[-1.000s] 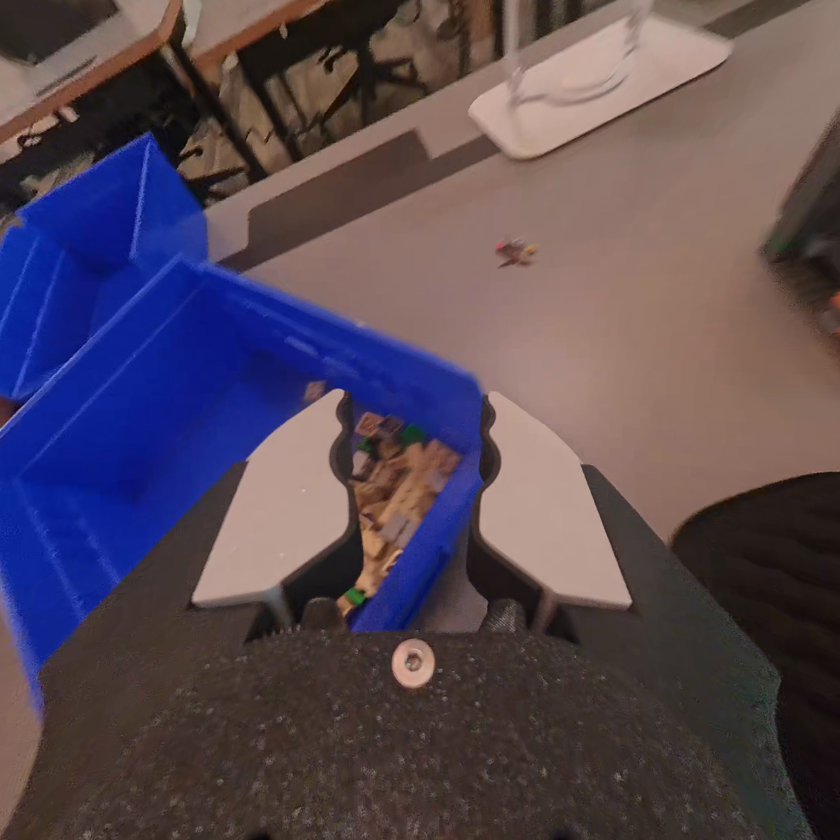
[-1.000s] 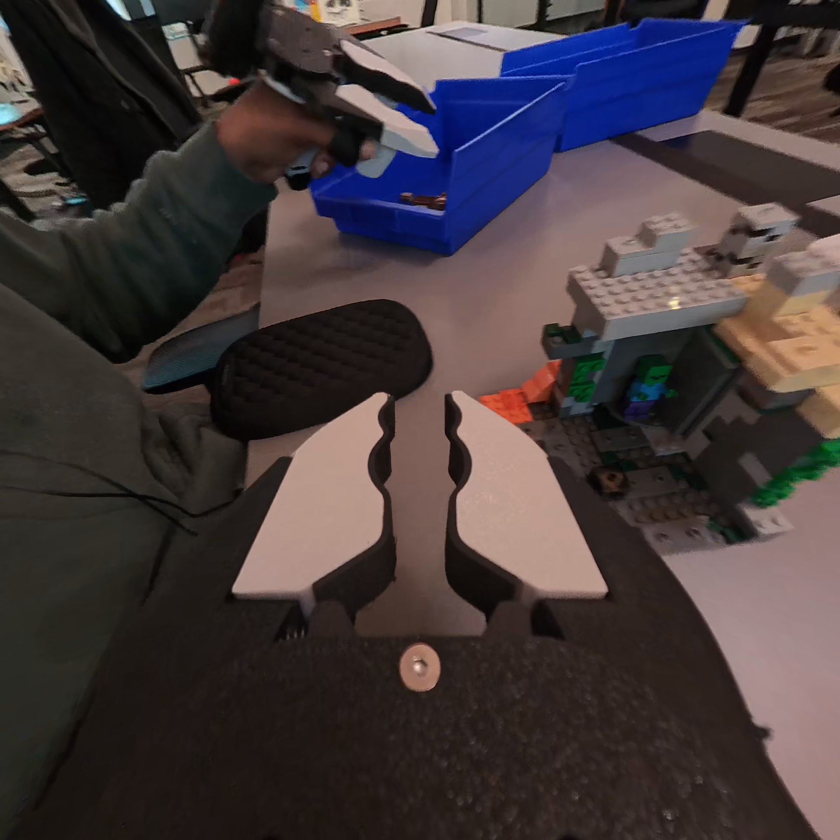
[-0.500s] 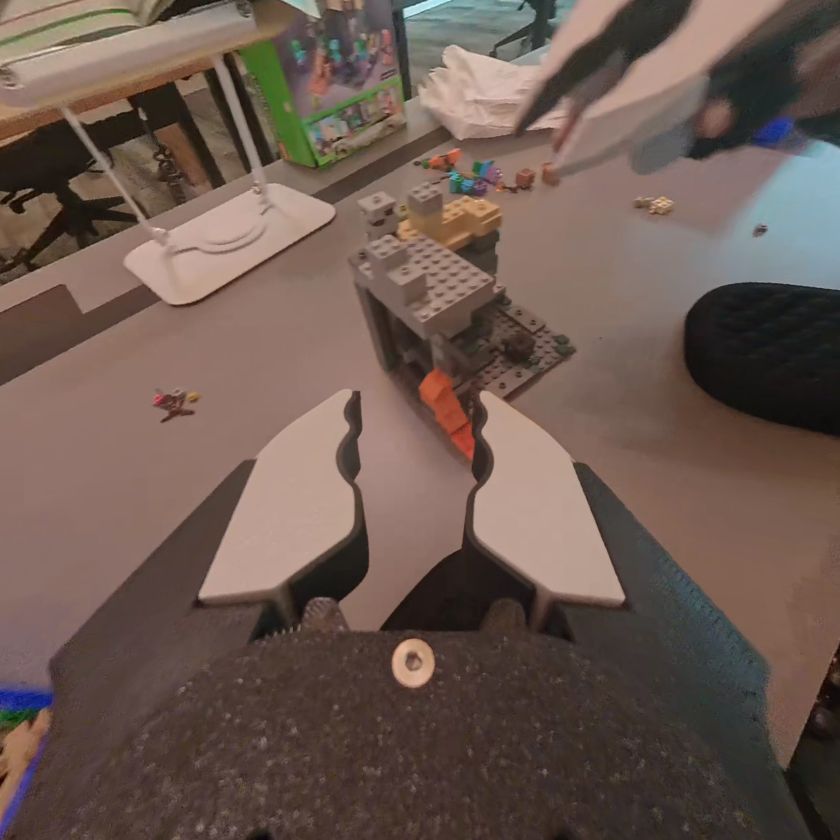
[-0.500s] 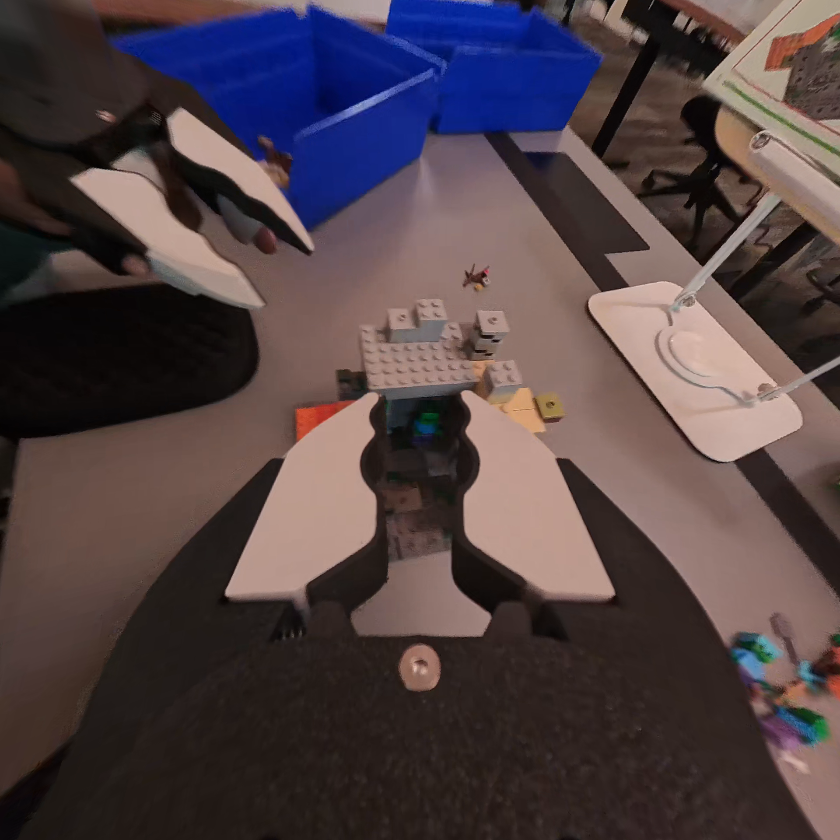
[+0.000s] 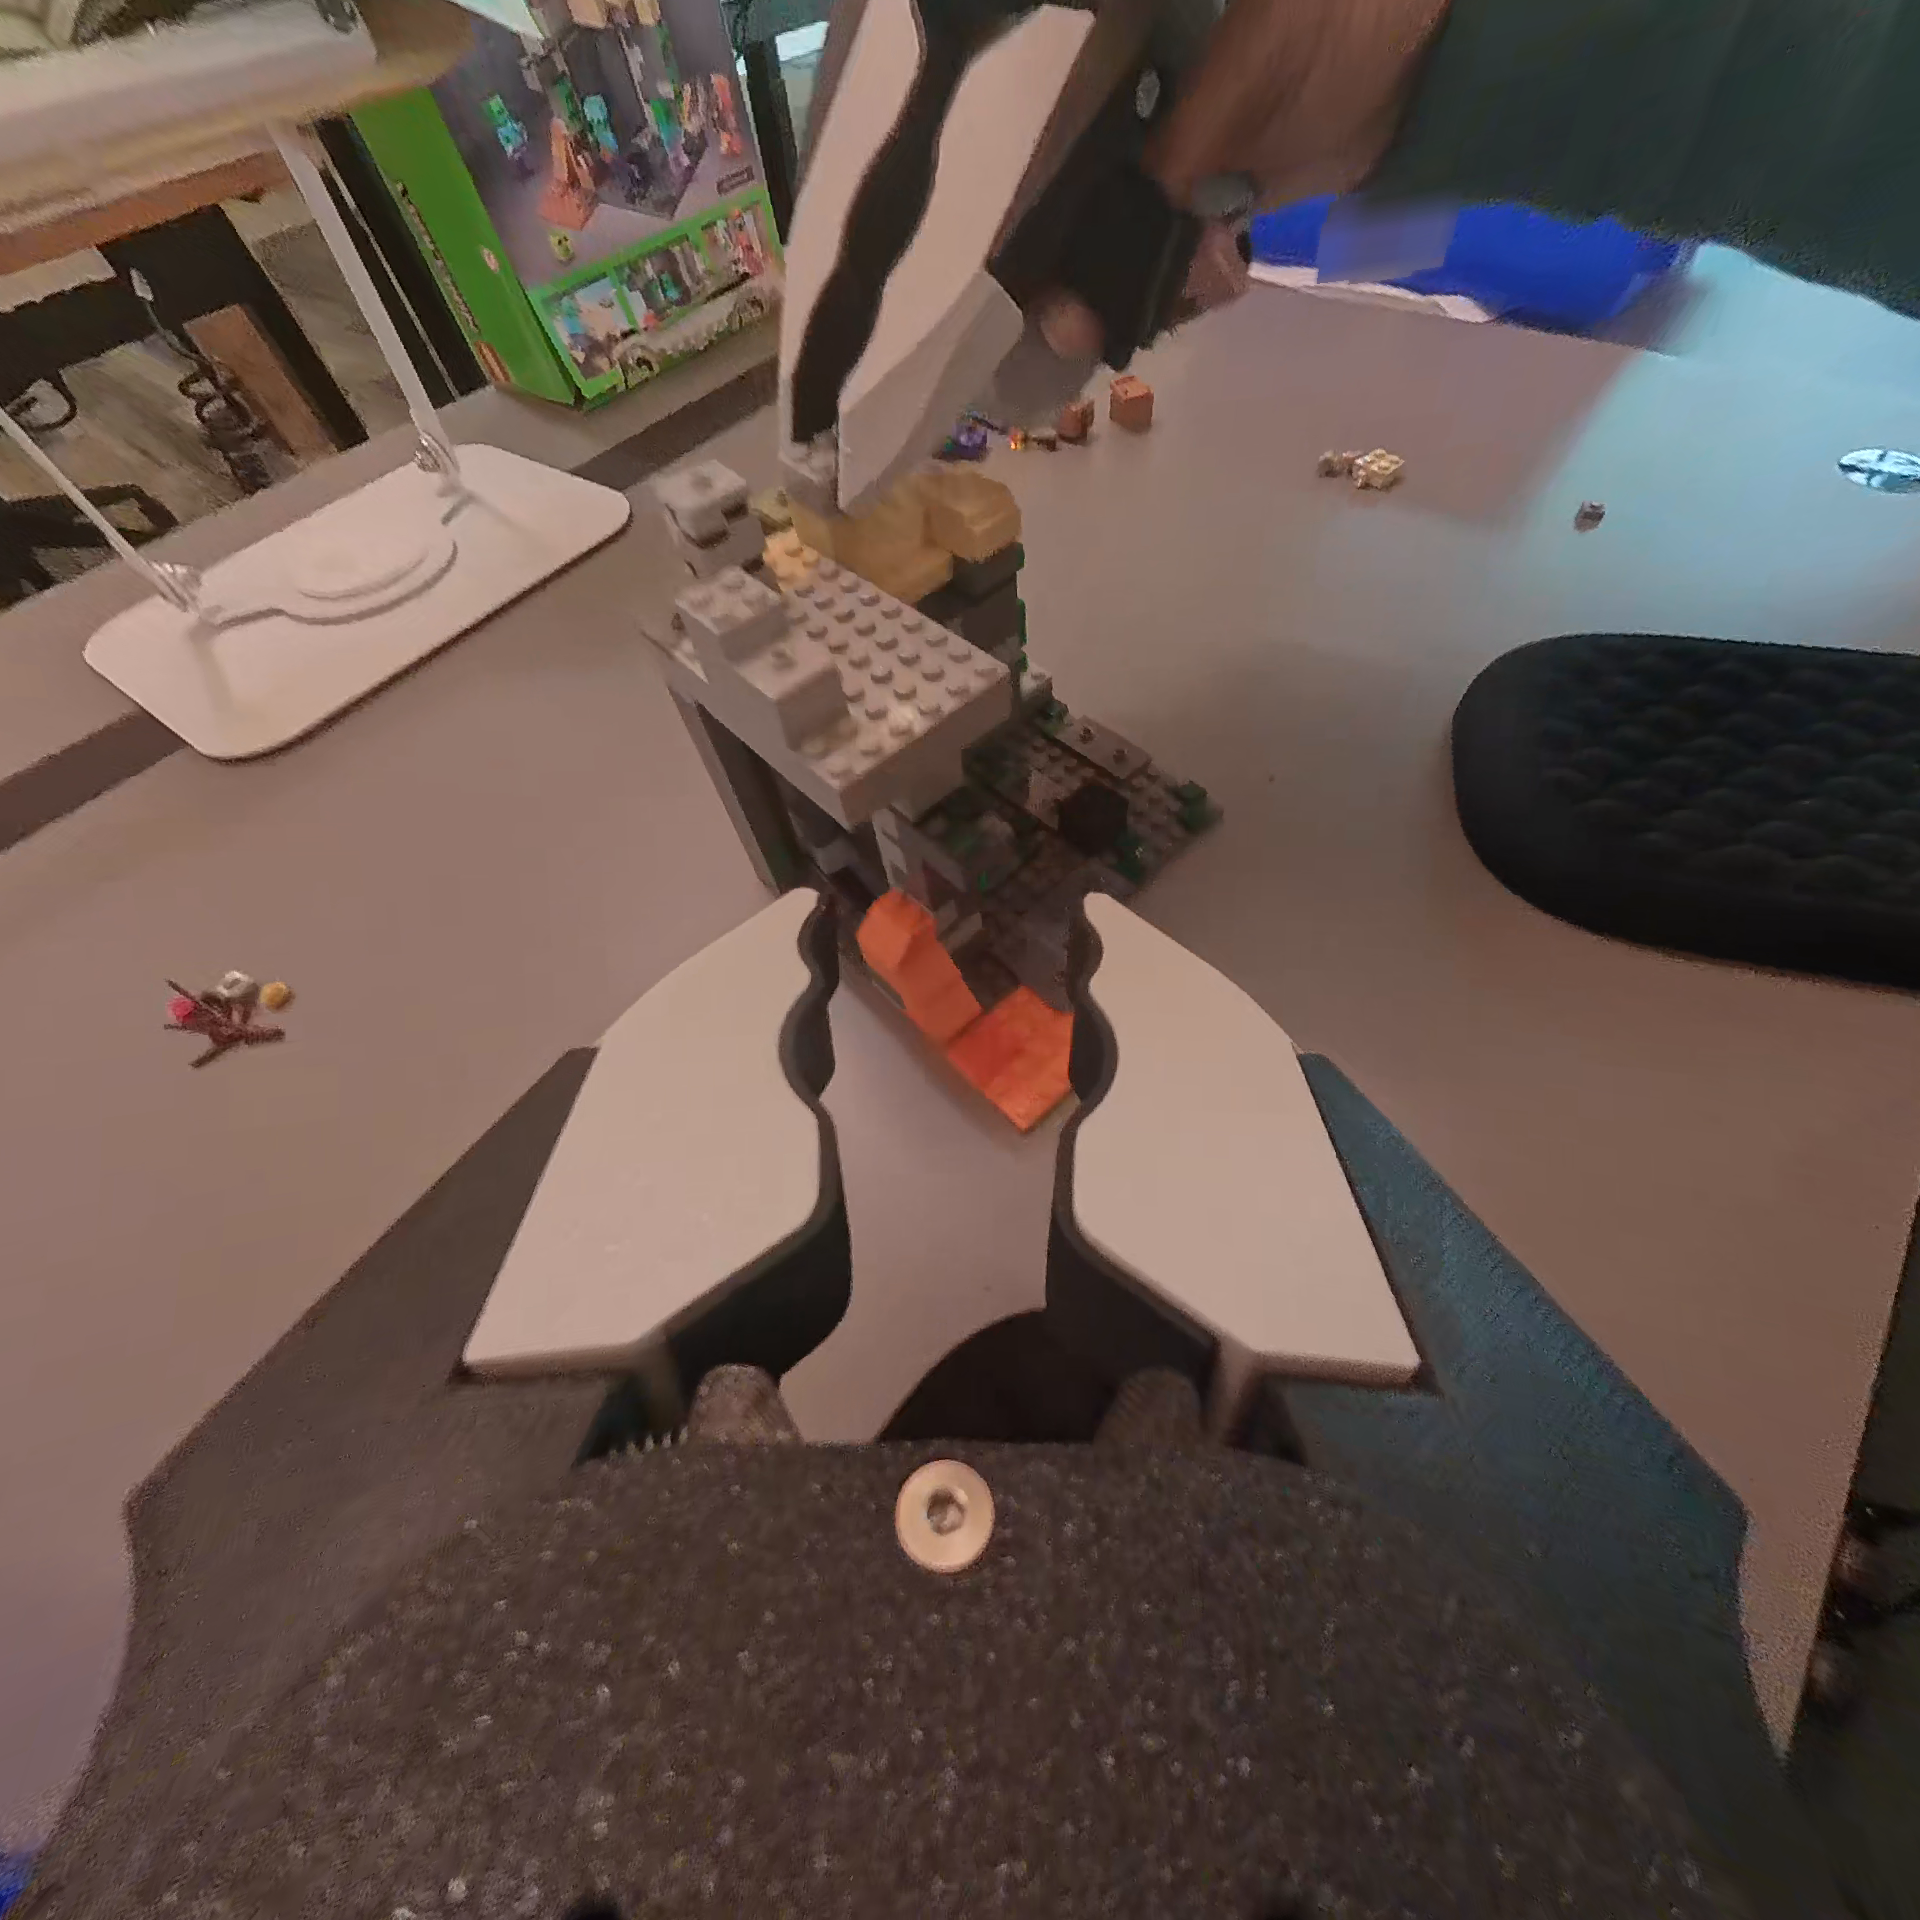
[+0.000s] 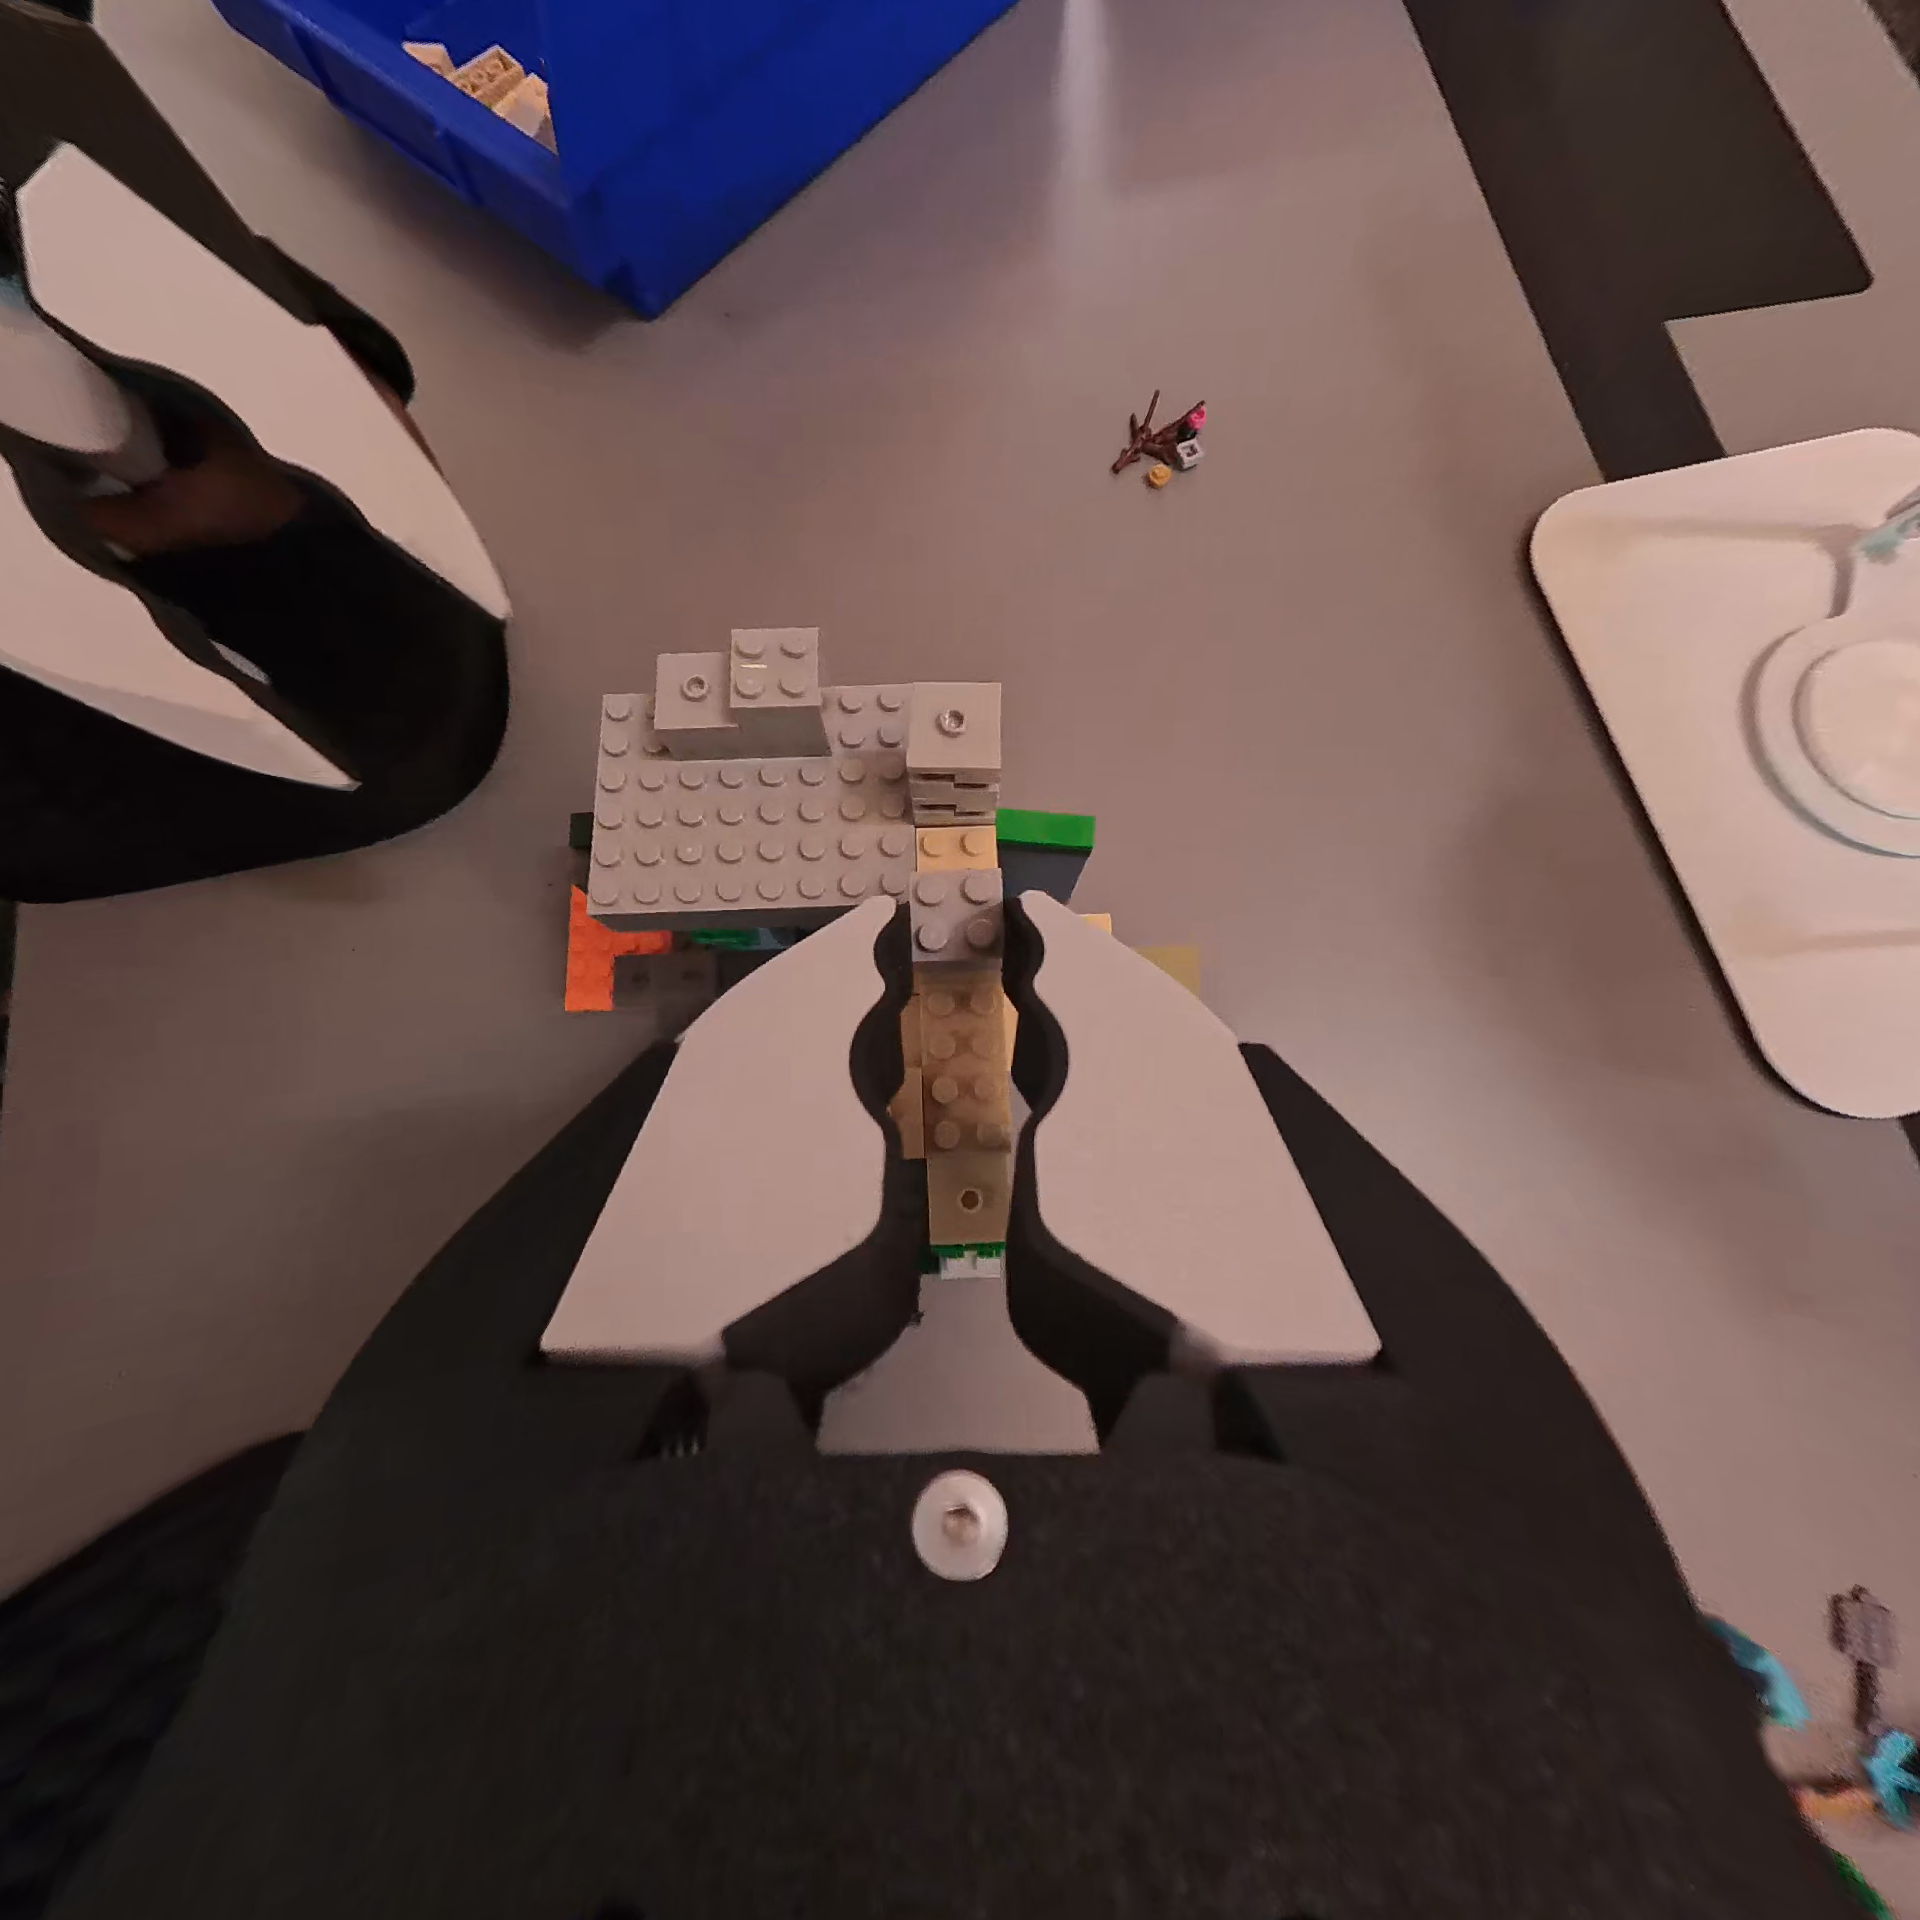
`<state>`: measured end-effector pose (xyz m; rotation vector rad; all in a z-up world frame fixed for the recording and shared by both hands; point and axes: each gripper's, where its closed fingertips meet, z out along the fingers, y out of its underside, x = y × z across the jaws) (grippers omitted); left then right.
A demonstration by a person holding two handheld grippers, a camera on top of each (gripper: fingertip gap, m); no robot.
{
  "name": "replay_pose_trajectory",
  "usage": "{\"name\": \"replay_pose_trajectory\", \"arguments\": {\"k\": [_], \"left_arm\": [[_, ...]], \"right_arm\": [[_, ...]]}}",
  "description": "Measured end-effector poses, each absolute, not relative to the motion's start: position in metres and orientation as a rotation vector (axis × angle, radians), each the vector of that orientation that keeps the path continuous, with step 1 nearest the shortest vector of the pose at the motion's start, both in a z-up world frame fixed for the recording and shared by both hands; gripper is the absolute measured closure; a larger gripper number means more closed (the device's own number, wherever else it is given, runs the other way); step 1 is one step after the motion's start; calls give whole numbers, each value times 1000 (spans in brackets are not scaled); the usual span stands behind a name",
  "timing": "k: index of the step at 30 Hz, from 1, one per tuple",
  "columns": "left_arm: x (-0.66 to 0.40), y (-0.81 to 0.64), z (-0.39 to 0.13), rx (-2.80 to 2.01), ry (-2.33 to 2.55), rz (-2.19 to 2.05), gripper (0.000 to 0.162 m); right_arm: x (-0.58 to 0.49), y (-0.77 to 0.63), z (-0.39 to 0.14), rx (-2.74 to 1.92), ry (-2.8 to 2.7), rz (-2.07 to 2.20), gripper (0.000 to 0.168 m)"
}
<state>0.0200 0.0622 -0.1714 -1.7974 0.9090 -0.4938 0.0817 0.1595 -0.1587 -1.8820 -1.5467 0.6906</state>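
My right gripper [image 6: 958, 925] pinches small grey two-by-two plastic brick [image 6: 956, 927] atop tan stack of brick-built grey-roofed model [image 6: 748, 821]. My left gripper [image 5: 948, 940] gapes empty near orange bricks [image 5: 961, 1013]. Risk: skewed press, model unbraced, stack snaps off.

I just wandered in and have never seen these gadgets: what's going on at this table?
A person holds a pair of tongs in each hand over a toy brick building on a grey table. The right tongs pinch a small grey brick at the top of its tan part. The left tongs hover open near the orange bricks, holding nothing.
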Motion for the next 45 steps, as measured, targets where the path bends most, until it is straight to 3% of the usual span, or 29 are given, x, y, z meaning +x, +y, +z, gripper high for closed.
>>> {"name": "replay_pose_trajectory", "arguments": {"k": [8, 15, 25, 29, 35, 45], "left_arm": [[35, 119, -137, -1732, 1000, -418, 117], [57, 153, -159, -1908, 1318, -524, 127], [76, 143, -165, -1850, 1863, -526, 115], [80, 151, -165, -1846, 1942, -465, 135], [83, 151, -170, -1923, 1903, -543, 146], [85, 149, -170, -1913, 1828, -617, 145]], "right_arm": [[81, 155, -158, -1940, -1459, 850, 152], [81, 153, -158, -1904, -1546, 787, 152], [82, 153, -159, -1821, -1712, 733, 152], [80, 152, -159, -1805, -1722, 739, 152], [82, 152, -159, -1818, -1684, 751, 152], [82, 149, -156, -2013, -1444, 1136, 153]]}}
